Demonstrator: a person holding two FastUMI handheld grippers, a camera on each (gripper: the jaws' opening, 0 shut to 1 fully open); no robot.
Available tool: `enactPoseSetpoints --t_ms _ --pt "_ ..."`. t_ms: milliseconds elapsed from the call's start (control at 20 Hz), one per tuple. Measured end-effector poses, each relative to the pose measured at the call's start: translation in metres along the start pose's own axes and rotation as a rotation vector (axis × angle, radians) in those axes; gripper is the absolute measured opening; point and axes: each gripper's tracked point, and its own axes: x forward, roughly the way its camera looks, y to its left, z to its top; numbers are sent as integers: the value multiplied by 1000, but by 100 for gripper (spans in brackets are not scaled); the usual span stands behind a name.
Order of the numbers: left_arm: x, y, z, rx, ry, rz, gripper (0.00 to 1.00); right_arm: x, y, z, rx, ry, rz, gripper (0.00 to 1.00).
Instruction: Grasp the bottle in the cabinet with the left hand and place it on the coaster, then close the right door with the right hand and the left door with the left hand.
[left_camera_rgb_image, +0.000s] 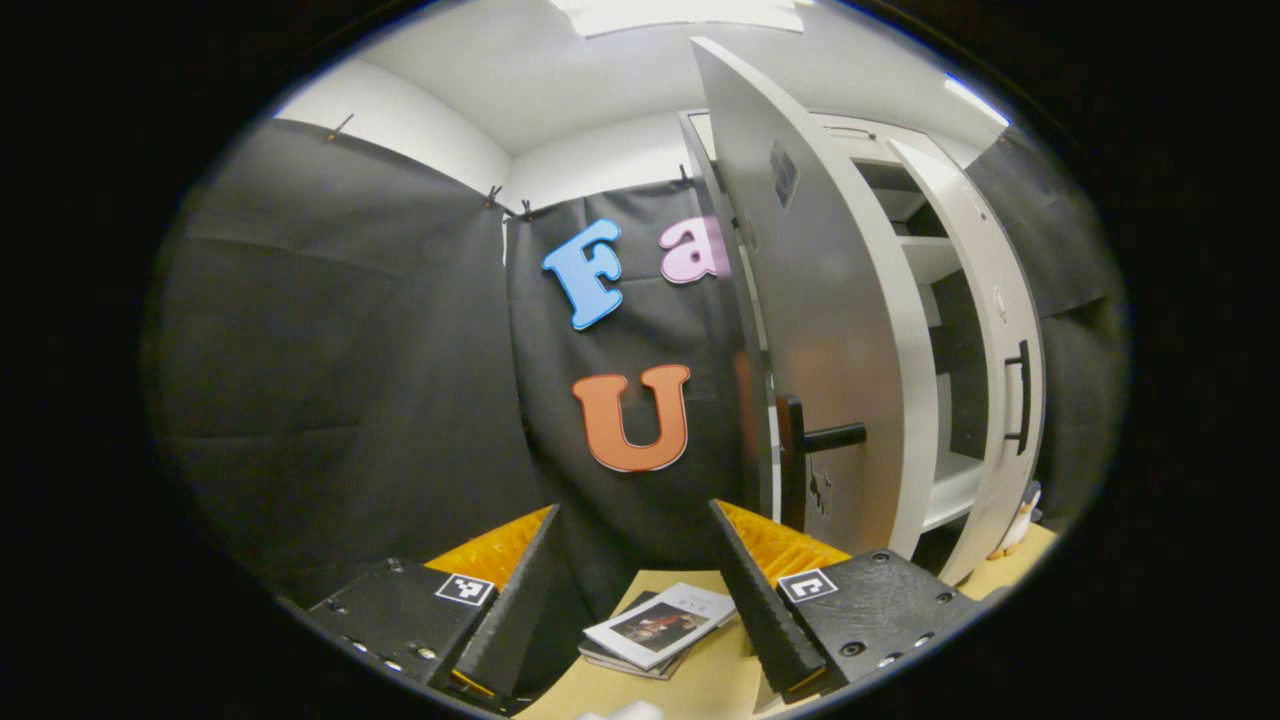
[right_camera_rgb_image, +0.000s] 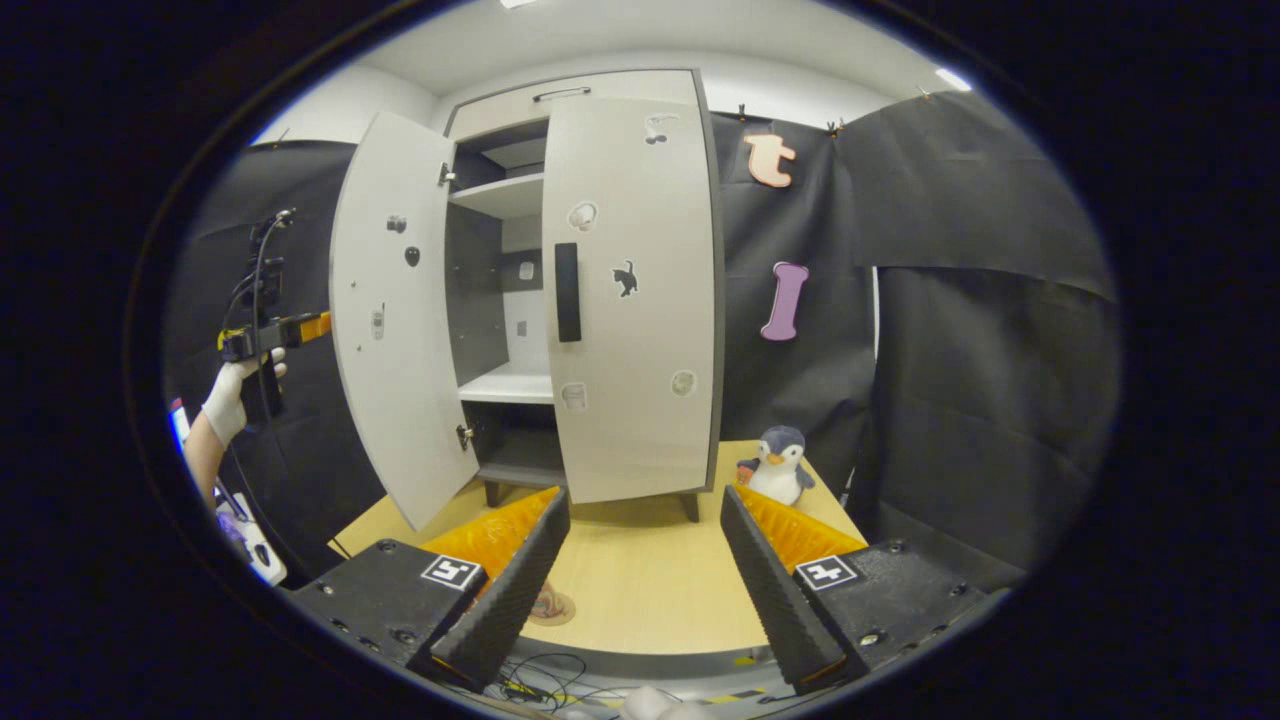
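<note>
The white cabinet (right_camera_rgb_image: 520, 195) stands on the wooden table (right_camera_rgb_image: 650, 580). Its left door (right_camera_rgb_image: 400, 320) swings wide open. The right door (right_camera_rgb_image: 630, 290), with a black handle (right_camera_rgb_image: 567, 292), covers the right half and looks slightly ajar. My left gripper (left_camera_rgb_image: 640, 600) is open and empty, to the outer side of the left door (left_camera_rgb_image: 830, 330), whose black handle (left_camera_rgb_image: 820, 438) juts toward it. A gloved hand holds that left gripper (right_camera_rgb_image: 300, 330) left of the cabinet. My right gripper (right_camera_rgb_image: 640, 590) is open and empty above the table's front. A round coaster (right_camera_rgb_image: 550, 606) peeks out beside its left finger.
A plush penguin (right_camera_rgb_image: 780, 465) sits on the table right of the cabinet. A small stack of books (left_camera_rgb_image: 660, 625) lies on the table below the left gripper. Cables (right_camera_rgb_image: 540, 672) run along the table's front edge. Black cloth walls surround the booth.
</note>
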Motion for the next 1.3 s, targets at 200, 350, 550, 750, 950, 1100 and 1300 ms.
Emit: enactPoseSetpoints --t_ms 200,350,550,750,950,1100,1300 --pt "-5 -11 -2 0 17 18 92 0 -15 -2 -3 9 18 99" --pt "-14 -26 2 4 5 15 88 2 -25 1 -2 9 35 100" --pt "-19 -58 6 7 3 -17 92 6 -34 5 0 7 54 99" --pt "-19 -98 6 -52 13 -102 91 4 -41 6 4 8 68 99" --pt "-20 -144 5 -50 27 -191 86 -1 -52 13 -7 -10 53 100" --pt "-23 -175 4 -49 44 -237 95 -2 -53 14 -2 -16 50 99" --pt "-36 -181 8 -42 34 -227 97 -9 -55 15 2 -28 34 99"
